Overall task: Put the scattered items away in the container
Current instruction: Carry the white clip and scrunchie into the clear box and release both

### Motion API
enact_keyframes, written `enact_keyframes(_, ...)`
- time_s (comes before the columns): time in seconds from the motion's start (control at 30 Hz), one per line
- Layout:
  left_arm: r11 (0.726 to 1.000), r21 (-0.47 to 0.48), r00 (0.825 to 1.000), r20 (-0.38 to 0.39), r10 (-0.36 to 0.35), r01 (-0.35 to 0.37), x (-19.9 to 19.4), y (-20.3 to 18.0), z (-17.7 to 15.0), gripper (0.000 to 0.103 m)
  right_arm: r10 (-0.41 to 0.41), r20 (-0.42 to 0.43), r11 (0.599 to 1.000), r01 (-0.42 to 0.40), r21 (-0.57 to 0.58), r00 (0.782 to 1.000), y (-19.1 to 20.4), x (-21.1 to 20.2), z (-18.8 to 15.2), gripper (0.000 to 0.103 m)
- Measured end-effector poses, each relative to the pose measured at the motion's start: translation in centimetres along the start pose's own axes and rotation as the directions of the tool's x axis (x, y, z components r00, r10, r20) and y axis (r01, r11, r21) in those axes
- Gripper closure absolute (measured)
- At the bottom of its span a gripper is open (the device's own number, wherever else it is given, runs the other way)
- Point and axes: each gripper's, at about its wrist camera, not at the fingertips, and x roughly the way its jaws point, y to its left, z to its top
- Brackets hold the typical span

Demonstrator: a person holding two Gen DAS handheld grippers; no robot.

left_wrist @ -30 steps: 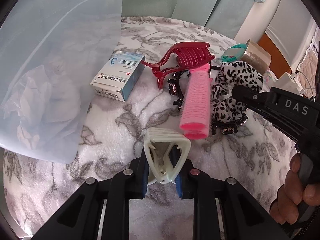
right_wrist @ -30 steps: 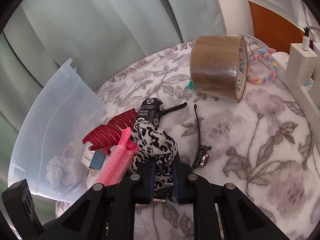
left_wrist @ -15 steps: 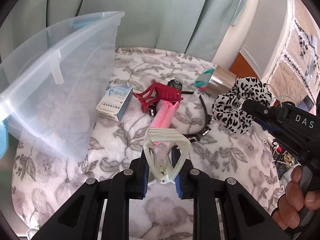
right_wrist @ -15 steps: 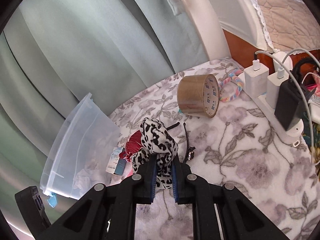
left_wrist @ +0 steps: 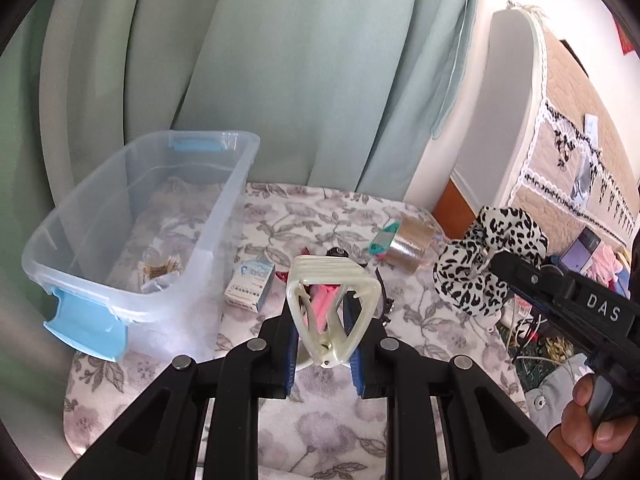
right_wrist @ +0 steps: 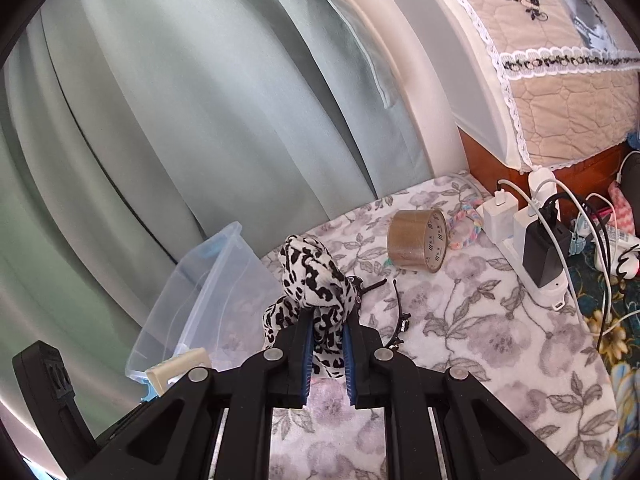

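While the left gripper (left_wrist: 325,334) pinches a cream claw clip (left_wrist: 332,312) and the right gripper (right_wrist: 326,354) clamps a leopard scrunchie (right_wrist: 310,280), both held above the cloth beside the clear bin (left_wrist: 132,236), risk: springy clip could twist free short of the rim.

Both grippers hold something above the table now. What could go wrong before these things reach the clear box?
1. The left gripper pinches the cream hair clip only at its narrow end; it might twist loose.
2. The scrunchie hangs soft from the right gripper and could snag the clear box rim.
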Motion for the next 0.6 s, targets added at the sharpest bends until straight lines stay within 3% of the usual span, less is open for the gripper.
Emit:
enact_keyframes(0.2, 0.998, -0.061, 0.991, 0.137, -0.002, 0.01, -3.2, 1.1, 4.6, 0.081, 0.032, 0.061, 0.999, -0.031, -0.027, 0.998, 2.8, -2.2, 1.5, 0.089)
enact_keyframes(0.43, 0.985, -0.171, 0.952, 0.306, 0.018, 0.036, -7.6, 3.8, 10.7, 0.081, 0.087, 0.179, 0.995, -0.078, -0.06, 0.98, 7.2, -4.5, 5.6, 0.089)
enact_keyframes(0.6, 0.971, -0.226, 0.938, 0.346, 0.008, 0.075, -9.4, 6.1, 11.0, 0.081, 0.149, 0.261, 0.988, -0.131, -0.085, 0.954, 11.3, -5.5, 8.6, 0.089)
